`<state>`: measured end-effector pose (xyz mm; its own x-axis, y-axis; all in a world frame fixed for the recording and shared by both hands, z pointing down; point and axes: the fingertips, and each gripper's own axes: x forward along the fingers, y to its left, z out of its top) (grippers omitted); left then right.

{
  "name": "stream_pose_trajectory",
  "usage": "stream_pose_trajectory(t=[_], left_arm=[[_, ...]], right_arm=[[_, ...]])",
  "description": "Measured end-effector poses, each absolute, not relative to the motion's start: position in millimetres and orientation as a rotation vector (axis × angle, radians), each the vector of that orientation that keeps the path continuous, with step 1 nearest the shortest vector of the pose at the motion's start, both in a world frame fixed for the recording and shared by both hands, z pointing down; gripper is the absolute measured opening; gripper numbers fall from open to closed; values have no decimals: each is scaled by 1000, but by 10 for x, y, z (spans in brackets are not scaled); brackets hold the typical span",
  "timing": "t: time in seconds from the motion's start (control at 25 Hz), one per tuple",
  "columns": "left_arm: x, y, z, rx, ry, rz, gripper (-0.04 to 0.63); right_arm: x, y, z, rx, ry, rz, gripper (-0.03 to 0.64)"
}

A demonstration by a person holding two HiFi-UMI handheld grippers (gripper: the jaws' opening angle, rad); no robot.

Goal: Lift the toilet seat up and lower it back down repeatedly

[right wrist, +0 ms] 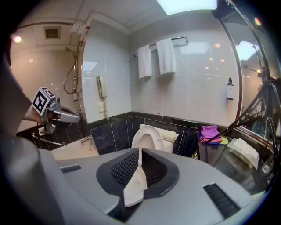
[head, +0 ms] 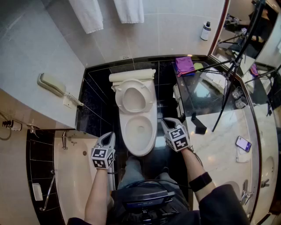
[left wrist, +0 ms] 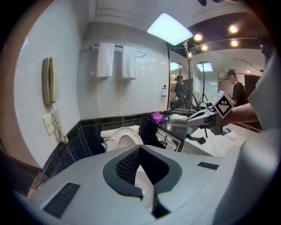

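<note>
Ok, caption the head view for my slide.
Toilet seat raised behind the open bowl, with the left hand-held gripper and right hand-held gripper shut either side.

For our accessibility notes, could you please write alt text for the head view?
Seen from above, a white ceramic toilet, backed by black glossy tiles, has its white oval seat raised against the tank. The person holds the left gripper and the right gripper on either side of it.

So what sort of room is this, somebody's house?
A bathroom, and quite likely a hotel's rather than a home's. There is a white toilet with a bathtub beside it. A corded wall phone hangs on the tiled wall, and towels hang above.
</note>
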<state>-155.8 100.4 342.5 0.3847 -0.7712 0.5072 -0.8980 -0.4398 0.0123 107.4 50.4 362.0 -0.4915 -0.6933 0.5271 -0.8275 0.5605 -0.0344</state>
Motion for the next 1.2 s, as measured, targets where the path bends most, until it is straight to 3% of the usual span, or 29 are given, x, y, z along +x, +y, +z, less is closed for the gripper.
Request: stream_pose_trajectory(t=[0.32,0.56,1.2], left_arm=[[-1675,261,3675,2427,-1429,644,0],[-1744,-308,3913,2450,-1414,686,0],[-1716,-1234,4850,2439,-1394,708,0]], right_arm=[[590,-475,3863,1106,-2194,108,150],[239,-1366,4030,1029,-2108,-51,190],[-395,-3019,5235,887,-1998,-171,192]])
